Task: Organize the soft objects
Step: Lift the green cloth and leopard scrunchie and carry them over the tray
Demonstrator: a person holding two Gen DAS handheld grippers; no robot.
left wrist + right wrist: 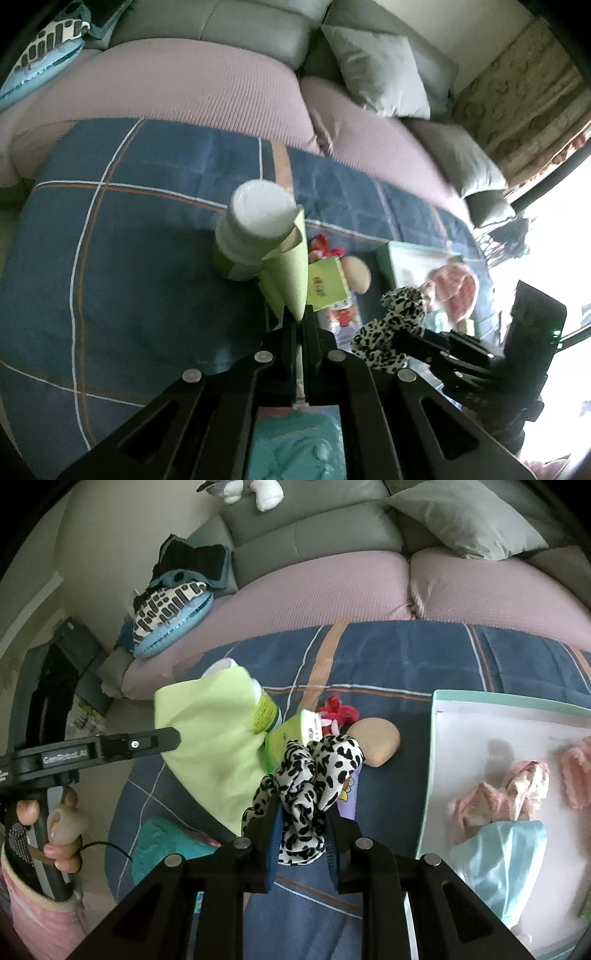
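A white-lidded bottle (255, 229) stands on the blue checked blanket (147, 258) — grey sofa (314, 535) behind

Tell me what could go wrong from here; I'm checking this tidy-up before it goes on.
1. The green cloth pinched in the left gripper lies against the white-lidded bottle; pulling it further may tip the bottle.
2. The right gripper holds the spotted scarf by a bunched part only, with loose folds hanging out; it may slip before reaching the white tray.

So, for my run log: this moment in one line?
left gripper: shut on green cloth | right gripper: shut on leopard scarf | both lifted
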